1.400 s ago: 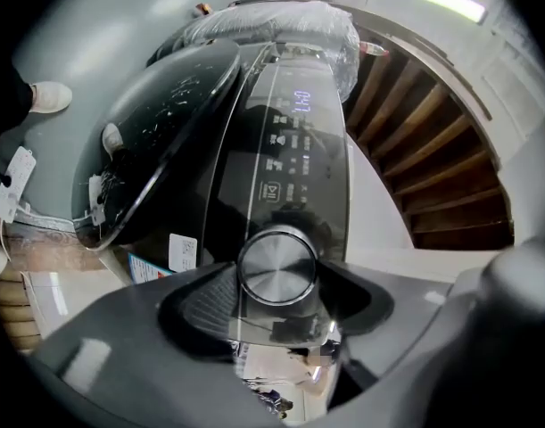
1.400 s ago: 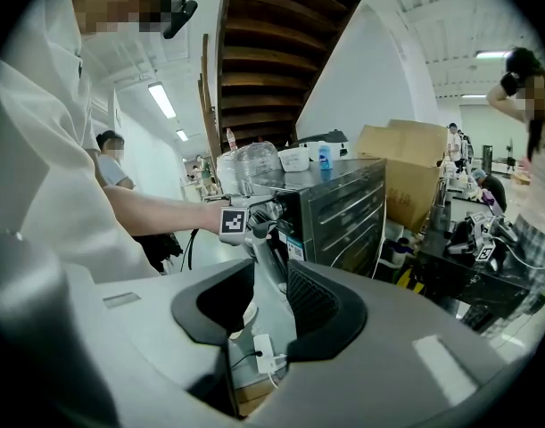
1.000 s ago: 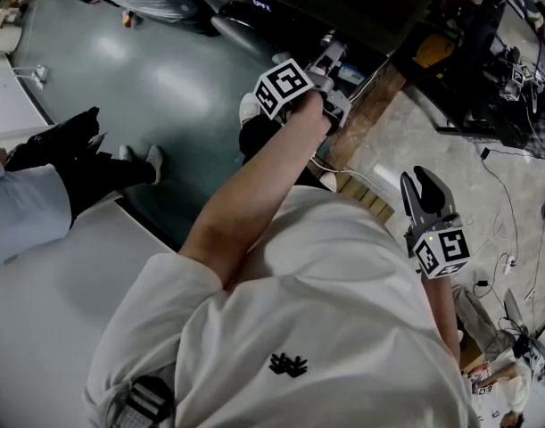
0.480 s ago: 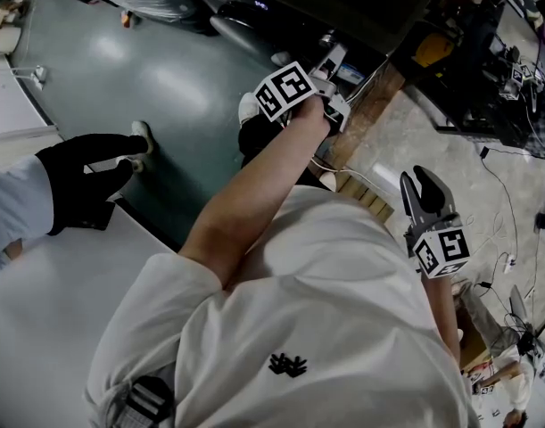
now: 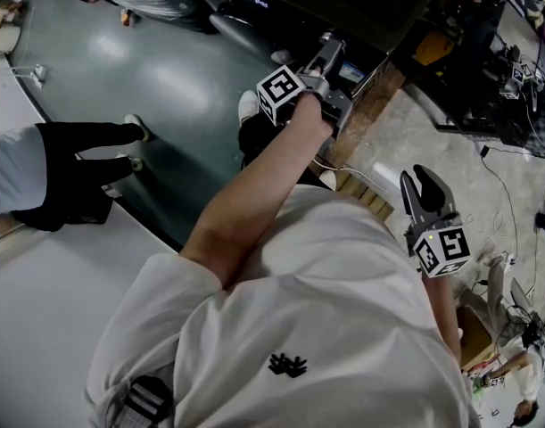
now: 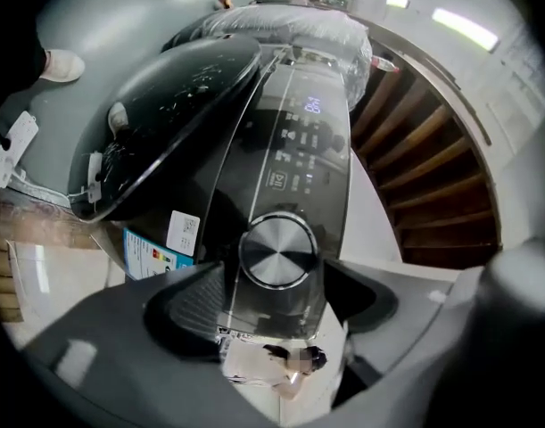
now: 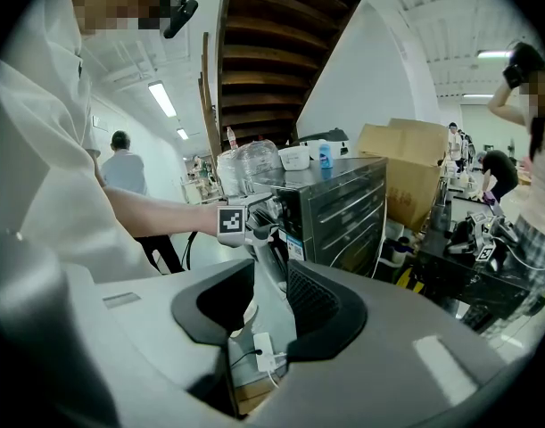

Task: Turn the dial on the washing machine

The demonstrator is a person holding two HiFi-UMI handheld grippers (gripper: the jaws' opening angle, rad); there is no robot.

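The washing machine [image 6: 294,141] has a dark control panel with a lit display and a round metal dial [image 6: 278,251]. My left gripper [image 6: 281,294] is at the dial, with one jaw on each side of it. Its jaws are opening, and a thin gap shows between each pad and the dial's rim. From the head view, the left gripper [image 5: 324,61] reaches out to the machine's panel [image 5: 254,12]. My right gripper [image 5: 422,185] hangs at my right side, away from the machine, jaws slightly apart with nothing between them. The right gripper view shows the machine [image 7: 339,208] from the side.
Another person's black-gloved hand [image 5: 76,172] reaches in at the left over a white surface [image 5: 40,310]. Wooden pallets [image 5: 370,105] lie under the machine, and cables [image 5: 513,194] run over the floor at the right. A cardboard box [image 7: 415,163] stands beyond the machine. A wooden staircase [image 6: 424,168] rises behind it.
My left gripper has twisted a little at the dial and its marker cube has turned. The gloved hand at the left has moved in and spread its fingers. The right gripper has stayed put.
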